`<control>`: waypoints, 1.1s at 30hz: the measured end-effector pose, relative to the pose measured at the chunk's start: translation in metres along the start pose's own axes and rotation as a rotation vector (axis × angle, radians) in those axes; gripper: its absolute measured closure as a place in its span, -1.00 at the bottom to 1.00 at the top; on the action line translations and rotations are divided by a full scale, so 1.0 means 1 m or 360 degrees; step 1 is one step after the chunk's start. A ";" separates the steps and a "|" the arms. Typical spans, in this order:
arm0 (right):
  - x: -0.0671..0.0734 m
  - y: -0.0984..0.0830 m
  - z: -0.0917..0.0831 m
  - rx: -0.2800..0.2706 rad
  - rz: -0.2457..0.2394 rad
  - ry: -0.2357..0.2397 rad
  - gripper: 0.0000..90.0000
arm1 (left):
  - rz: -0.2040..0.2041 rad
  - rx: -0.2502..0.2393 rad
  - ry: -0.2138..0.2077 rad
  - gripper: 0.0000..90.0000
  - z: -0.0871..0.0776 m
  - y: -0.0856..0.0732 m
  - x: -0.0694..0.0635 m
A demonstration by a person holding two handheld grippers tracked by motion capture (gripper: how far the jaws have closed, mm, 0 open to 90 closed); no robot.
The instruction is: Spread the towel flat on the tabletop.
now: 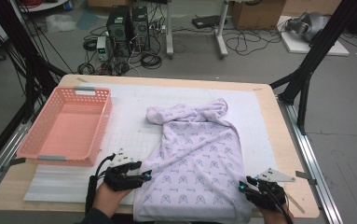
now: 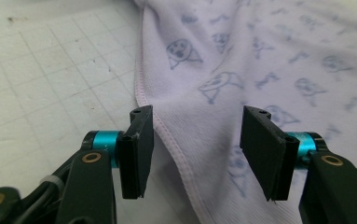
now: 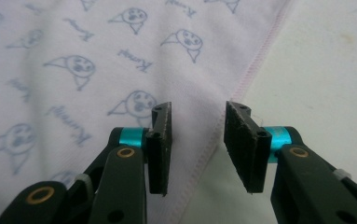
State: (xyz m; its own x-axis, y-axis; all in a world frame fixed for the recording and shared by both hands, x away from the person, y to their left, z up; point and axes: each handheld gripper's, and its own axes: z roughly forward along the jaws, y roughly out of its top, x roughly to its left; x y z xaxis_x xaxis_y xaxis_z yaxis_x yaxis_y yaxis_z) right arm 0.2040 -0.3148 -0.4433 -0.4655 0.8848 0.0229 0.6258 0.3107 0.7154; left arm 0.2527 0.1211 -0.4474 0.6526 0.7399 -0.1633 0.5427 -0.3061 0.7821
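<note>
Near edge of the table (image 1: 278, 140), middle: lilac printed cloth (image 1: 195, 158), spread flat.
Left gripper (image 2: 195, 149): jaws apart, straddling the cloth's left hem.
Right gripper (image 3: 197, 144): jaws apart over right hem.

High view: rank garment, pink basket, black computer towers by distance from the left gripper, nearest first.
From the left gripper:
1. Garment: right beside it; its hem lies between the open jaws.
2. Pink basket: just beyond, on the table's left side.
3. Black computer towers: on the floor past the table's far edge.
</note>
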 end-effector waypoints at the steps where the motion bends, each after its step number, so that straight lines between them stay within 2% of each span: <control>1: 0.000 0.000 0.002 -0.0019 0.0012 0.0002 0.46 | 0.0034 0.0020 0.0012 0.10 0.003 -0.001 -0.001; 2: -0.001 0.000 0.002 -0.0020 0.0027 0.0020 0.55 | 0.0090 -0.0003 0.0064 0.19 0.003 -0.003 -0.003; 3: -0.002 0.000 0.002 -0.0022 0.0024 0.0034 0.80 | 0.0148 -0.0011 0.0090 0.41 0.002 -0.004 -0.004; 4: -0.002 -0.001 0.001 -0.0017 0.0030 0.0084 0.86 | 0.0139 0.0001 0.0020 0.66 0.000 -0.005 -0.003; 5: -0.001 -0.001 0.000 -0.0013 0.0026 0.0082 0.88 | 0.0140 0.0008 0.0018 0.88 -0.003 -0.007 -0.004; 6: -0.001 -0.001 -0.002 0.0002 0.0014 0.0091 0.89 | 0.0163 0.0020 0.0018 0.90 -0.006 -0.009 -0.006; 11: 0.004 -0.013 -0.018 0.0054 -0.0039 0.0173 0.90 | 0.0151 0.0032 -0.0077 0.90 -0.029 -0.023 -0.013; 16: 0.013 -0.030 -0.039 0.0117 -0.0080 0.0263 0.90 | 0.0223 0.0059 -0.0152 0.90 -0.053 -0.039 -0.027; 20: 0.019 -0.040 -0.052 0.0198 -0.0106 0.0366 0.89 | 0.0249 0.0088 -0.0228 0.89 -0.066 -0.046 -0.037; 22: 0.020 -0.040 -0.057 0.0207 -0.0113 0.0432 0.85 | 0.0224 0.0060 -0.0260 0.79 -0.070 -0.047 -0.037; 23: 0.021 -0.038 -0.058 0.0191 -0.0127 0.0439 0.76 | 0.0205 0.0023 -0.0254 0.60 -0.071 -0.045 -0.035; 24: 0.022 -0.034 -0.059 0.0155 -0.0124 0.0430 0.60 | 0.0176 -0.0025 -0.0236 0.37 -0.071 -0.041 -0.032; 26: 0.020 -0.023 -0.057 0.0052 -0.0089 0.0403 0.42 | 0.0101 -0.0117 -0.0202 0.11 -0.070 -0.033 -0.021; 28: 0.017 -0.010 -0.049 -0.0041 -0.0064 0.0318 0.28 | 0.0022 -0.0204 -0.0168 0.05 -0.064 -0.022 -0.007; 29: 0.015 -0.001 -0.041 -0.0095 -0.0059 0.0239 0.28 | 0.0004 -0.0223 -0.0156 0.05 -0.061 -0.019 -0.002; 31: 0.010 0.010 -0.025 -0.0127 -0.0042 0.0156 0.30 | -0.0070 -0.0238 -0.0139 0.05 -0.049 -0.009 0.012; 33: 0.003 0.023 -0.001 -0.0113 -0.0020 0.0064 0.33 | -0.0092 -0.0228 -0.0132 0.05 -0.038 -0.001 0.018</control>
State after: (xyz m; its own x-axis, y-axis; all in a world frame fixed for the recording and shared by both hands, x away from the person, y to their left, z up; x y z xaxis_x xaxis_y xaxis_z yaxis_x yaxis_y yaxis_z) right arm 0.2162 -0.3052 -0.4264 -0.4987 0.8659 0.0404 0.5743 0.2951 0.7636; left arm 0.2434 0.1576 -0.4284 0.6671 0.6999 -0.2552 0.5039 -0.1716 0.8466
